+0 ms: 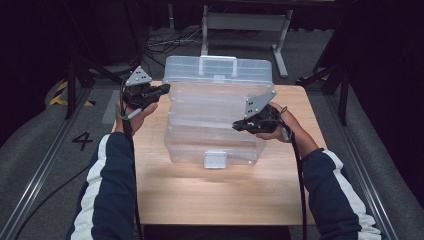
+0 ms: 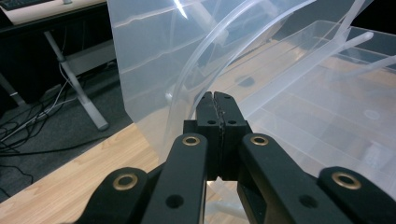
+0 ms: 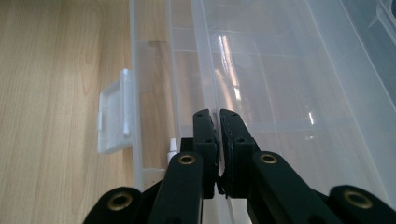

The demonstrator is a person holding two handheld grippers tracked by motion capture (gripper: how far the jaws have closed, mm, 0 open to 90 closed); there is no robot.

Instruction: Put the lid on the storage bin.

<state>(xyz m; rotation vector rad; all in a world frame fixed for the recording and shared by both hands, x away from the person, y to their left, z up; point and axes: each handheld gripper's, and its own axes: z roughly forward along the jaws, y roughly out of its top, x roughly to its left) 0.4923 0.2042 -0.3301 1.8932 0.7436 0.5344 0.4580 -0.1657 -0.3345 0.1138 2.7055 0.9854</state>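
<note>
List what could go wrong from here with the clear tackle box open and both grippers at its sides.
1. The clear box is light and fanned open with its lid upright; uneven pulls from the left gripper and right gripper may tip or slide it on the table.
2. Thin, slick tray edges at the closed jaws could slip free.

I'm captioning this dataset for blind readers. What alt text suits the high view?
A person holds a gripper in each hand against a clear plastic tiered box opened out on a wooden table: left gripper at its left side, right gripper at its right.
</note>
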